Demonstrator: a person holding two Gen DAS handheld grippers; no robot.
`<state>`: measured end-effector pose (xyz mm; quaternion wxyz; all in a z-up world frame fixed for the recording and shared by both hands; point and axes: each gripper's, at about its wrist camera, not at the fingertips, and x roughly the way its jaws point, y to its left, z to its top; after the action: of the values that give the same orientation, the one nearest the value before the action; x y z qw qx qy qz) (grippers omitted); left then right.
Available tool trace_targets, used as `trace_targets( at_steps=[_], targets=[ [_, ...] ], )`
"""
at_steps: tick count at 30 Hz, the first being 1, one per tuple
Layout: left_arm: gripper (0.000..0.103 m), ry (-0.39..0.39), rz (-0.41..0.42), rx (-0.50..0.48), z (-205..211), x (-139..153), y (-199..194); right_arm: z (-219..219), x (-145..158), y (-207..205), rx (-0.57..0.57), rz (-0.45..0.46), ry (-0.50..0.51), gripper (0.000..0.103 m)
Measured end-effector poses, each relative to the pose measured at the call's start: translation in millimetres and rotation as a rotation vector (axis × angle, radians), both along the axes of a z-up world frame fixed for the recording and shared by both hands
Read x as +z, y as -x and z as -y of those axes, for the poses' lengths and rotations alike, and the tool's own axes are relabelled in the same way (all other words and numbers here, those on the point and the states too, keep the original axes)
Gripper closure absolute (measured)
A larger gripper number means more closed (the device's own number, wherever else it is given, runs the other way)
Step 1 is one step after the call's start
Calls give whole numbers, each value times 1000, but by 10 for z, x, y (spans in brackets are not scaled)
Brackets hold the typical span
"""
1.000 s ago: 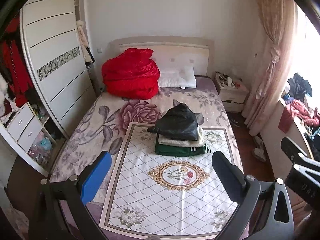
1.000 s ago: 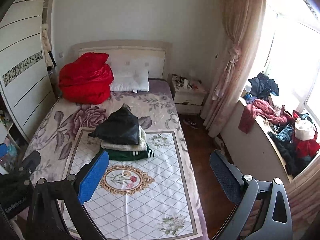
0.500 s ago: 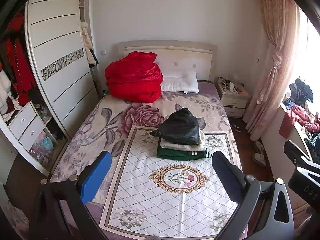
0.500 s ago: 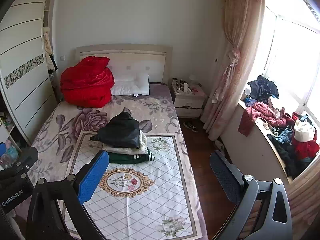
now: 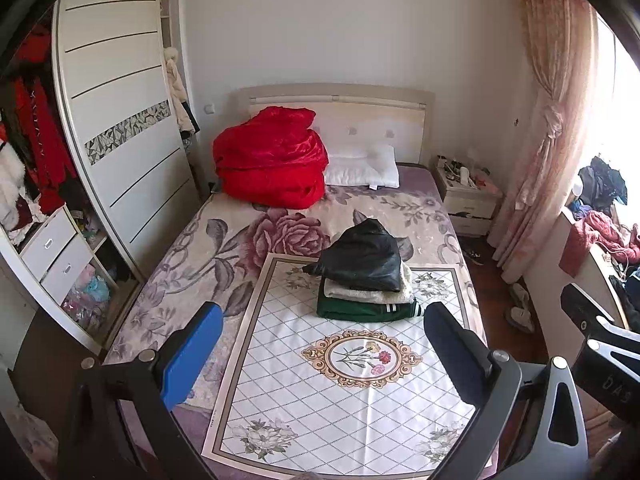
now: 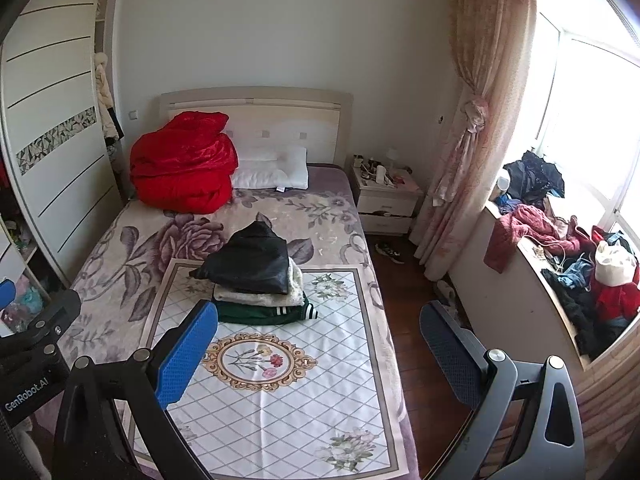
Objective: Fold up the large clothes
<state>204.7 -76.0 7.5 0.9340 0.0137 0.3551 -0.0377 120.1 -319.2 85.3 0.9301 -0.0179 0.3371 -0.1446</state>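
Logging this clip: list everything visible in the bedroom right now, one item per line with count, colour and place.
folded clothes stack: one stack of three, black on cream on green, mid-bed on the mat
patterned mat: one, white lattice with flower medallion, foot half of the bed
bed: one, floral purple-grey cover, centre of room
red quilt: one, bundled at the headboard, wardrobe side
pillow: one, white, beside the quilt
wardrobe: one, white, along the bed's far side from the window
nightstand: one, white, cluttered top, between bed and curtain
curtain: one, pink, tied back
unfolded clothes pile: one heap, mixed dark and red, on the window ledge
left gripper: open, empty, above the bed's foot
right gripper: open, empty
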Motion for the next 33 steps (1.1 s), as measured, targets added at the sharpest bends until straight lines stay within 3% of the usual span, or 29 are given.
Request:
trace_targets(
  at_steps=[33],
  targets=[
    [0,-7,13,5,-36,79,39,-51,-38,108,5,7,-24,1]
  ],
)
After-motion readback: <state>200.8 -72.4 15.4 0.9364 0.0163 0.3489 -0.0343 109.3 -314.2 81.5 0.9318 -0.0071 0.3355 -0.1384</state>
